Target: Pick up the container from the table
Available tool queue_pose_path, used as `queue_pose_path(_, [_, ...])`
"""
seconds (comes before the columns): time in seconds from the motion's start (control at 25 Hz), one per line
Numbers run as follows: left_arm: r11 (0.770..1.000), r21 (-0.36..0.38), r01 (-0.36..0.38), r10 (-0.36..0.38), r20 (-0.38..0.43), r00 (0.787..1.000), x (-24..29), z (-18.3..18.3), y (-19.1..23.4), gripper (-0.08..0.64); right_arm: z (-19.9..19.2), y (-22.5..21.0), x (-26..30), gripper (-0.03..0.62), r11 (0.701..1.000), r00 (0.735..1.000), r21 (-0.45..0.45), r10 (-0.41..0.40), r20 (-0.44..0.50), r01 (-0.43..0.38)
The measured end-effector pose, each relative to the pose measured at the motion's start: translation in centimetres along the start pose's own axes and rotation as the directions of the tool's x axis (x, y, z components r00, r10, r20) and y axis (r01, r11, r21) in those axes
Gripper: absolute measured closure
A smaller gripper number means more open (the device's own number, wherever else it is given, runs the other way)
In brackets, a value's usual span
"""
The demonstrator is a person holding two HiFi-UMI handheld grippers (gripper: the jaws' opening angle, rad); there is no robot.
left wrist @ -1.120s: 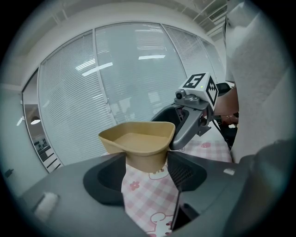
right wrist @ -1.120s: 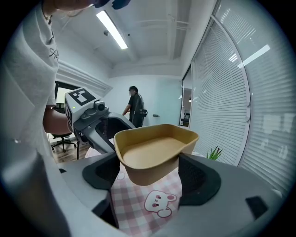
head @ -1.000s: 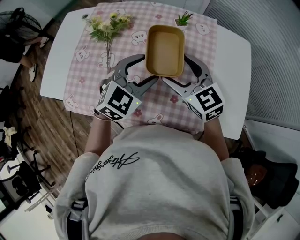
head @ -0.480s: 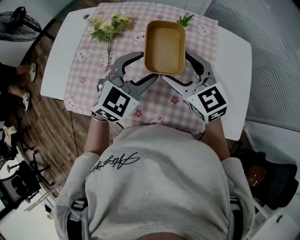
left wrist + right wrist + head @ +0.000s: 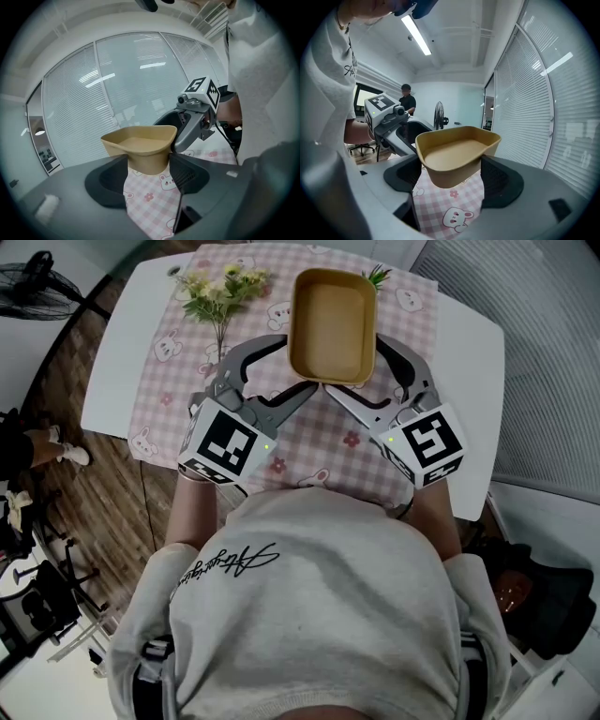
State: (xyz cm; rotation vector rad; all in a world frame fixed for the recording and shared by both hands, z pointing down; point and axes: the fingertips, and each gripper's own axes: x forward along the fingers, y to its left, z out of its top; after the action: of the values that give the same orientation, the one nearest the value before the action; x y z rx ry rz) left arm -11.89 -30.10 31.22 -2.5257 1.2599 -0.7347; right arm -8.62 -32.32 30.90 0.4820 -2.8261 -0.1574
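The container (image 5: 333, 324), a tan tray with round corners and nothing in it, is sitting in the upper middle of the head view. It is hanging in the air above the pink checked tablecloth (image 5: 309, 442), not touching it. In the two gripper views you can see the cloth and its little bunny pictures showing under the tray's bottom.

The left gripper (image 5: 302, 362) is squeezing the near left corner of the tray, with one jaw pressing on each side of that corner. The right gripper (image 5: 353, 364) is squeezing the near right corner the same way. Both grippers are reaching up the picture from the bottom, and their black and white marker cubes are sitting near the person's grey shirt (image 5: 300, 596).

The cloth is lying on a white table (image 5: 469, 352). A bunch of pale flowers (image 5: 216, 292) is lying on the cloth at the upper left, beside the tray. A small green plant (image 5: 375, 276) is peeking out just behind the tray's top right corner.

In the right gripper view, a standing fan (image 5: 439, 115) and a person in dark clothes (image 5: 407, 101) are showing far back in the room.
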Motion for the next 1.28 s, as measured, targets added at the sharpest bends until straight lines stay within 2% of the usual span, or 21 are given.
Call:
queue_pose_path(0.68, [1.000, 0.017, -0.011, 0.010, 0.019, 1.000, -0.9, 1.1, 0.7, 0.287, 1.5, 0.1, -0.1, 0.196, 1.000, 1.000, 0.007, -0.009, 0.026, 0.009])
queue_pose_path(1.28, [1.000, -0.007, -0.012, 0.012, 0.041, 0.999, -0.9, 1.5, 0.7, 0.288, 1.9, 0.0, -0.2, 0.196, 1.000, 0.999, 0.018, -0.015, 0.038, 0.015])
